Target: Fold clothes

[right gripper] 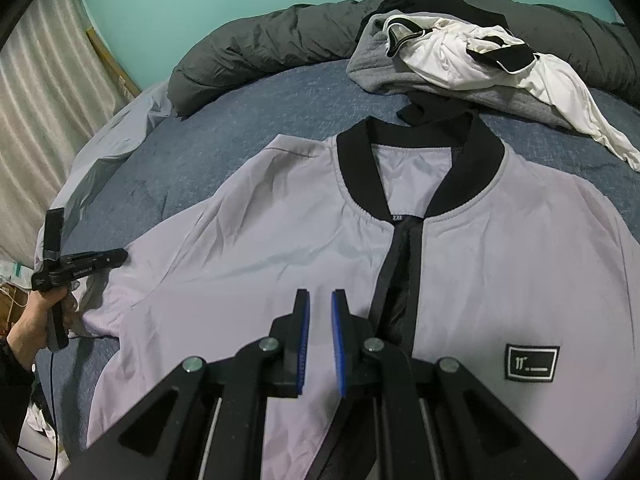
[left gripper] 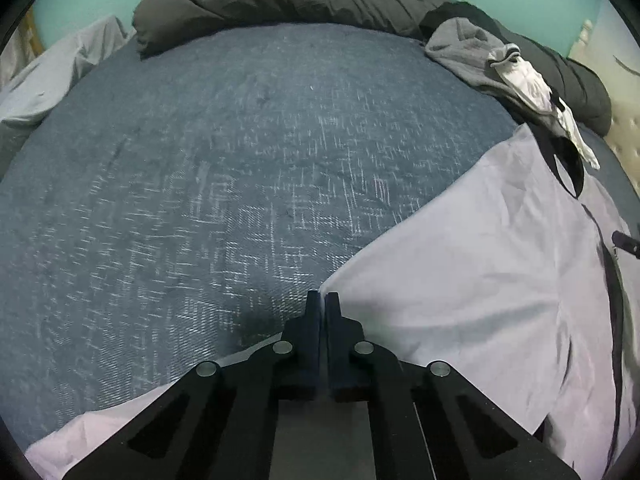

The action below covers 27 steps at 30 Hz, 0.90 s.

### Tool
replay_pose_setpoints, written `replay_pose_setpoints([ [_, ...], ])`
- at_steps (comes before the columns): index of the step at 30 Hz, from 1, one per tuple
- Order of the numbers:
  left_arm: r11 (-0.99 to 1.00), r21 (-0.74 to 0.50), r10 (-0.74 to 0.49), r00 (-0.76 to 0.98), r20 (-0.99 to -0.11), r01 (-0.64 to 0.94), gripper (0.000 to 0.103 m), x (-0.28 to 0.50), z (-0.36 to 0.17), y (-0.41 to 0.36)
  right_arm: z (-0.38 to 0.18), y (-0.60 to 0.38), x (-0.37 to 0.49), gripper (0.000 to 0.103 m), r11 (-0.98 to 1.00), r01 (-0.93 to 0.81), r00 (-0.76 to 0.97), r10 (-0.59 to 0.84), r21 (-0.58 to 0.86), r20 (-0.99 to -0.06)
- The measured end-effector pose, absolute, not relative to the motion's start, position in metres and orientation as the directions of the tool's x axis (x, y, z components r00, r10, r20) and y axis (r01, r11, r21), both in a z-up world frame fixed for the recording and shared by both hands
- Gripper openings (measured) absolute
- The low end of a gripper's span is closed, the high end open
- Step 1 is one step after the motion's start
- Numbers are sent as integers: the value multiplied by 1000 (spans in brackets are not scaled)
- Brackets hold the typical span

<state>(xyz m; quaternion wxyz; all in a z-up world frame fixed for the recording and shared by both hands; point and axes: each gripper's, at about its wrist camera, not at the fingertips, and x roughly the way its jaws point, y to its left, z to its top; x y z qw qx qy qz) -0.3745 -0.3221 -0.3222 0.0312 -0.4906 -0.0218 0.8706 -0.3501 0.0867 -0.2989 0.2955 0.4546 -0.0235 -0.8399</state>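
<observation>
A pale lilac bomber jacket (right gripper: 280, 248) with a black collar and zip lies face up on the blue bedspread (right gripper: 256, 112). In the left wrist view my left gripper (left gripper: 323, 300) is shut on the edge of the jacket's sleeve (left gripper: 460, 264), low over the bed. The same gripper (right gripper: 120, 256) shows at the far left of the right wrist view, at the sleeve's end. My right gripper (right gripper: 320, 300) hovers over the jacket's chest, left of the zip, with its jaws slightly apart and nothing between them.
A heap of grey and white clothes (right gripper: 460, 60) lies behind the collar. A dark rolled duvet (right gripper: 260, 48) runs along the far side of the bed. A curtain (right gripper: 36, 120) hangs at the left. The bedspread (left gripper: 200, 160) stretches left of the sleeve.
</observation>
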Motion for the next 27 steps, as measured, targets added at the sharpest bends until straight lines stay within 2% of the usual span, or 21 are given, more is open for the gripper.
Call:
replay_pose_setpoints([
  [2, -998, -66, 52, -524, -850, 7, 2, -372, -317, -327, -299, 87, -350, 10, -824, 476, -412, -517, 306, -750],
  [4, -999, -9, -9, -523, -852, 32, 2, -373, -314, -328, -300, 88, -350, 10, -828, 473, -413, -512, 303, -753],
  [10, -997, 18, -50, -458, -888, 72, 2, -384, -332, -325, -302, 96, -348, 10, -835, 448, -410, -510, 320, -756],
  [15, -995, 34, -76, -483, -872, 94, 6, -378, -319, -320, -296, 96, -346, 10, -825, 461, -413, -526, 327, -744],
  [18, -993, 44, -92, -498, -862, 108, 24, -374, -311, -316, -291, 84, -347, 10, -808, 481, -404, -548, 340, -732],
  [20, -995, 45, -82, -516, -852, 84, 27, -367, -302, -306, -291, 72, -350, 10, -796, 498, -396, -561, 343, -727],
  [27, -998, -10, 40, -525, -850, -60, 27, -344, -295, -246, -332, 50, -367, 10, -857, 442, -343, -435, 265, -833],
])
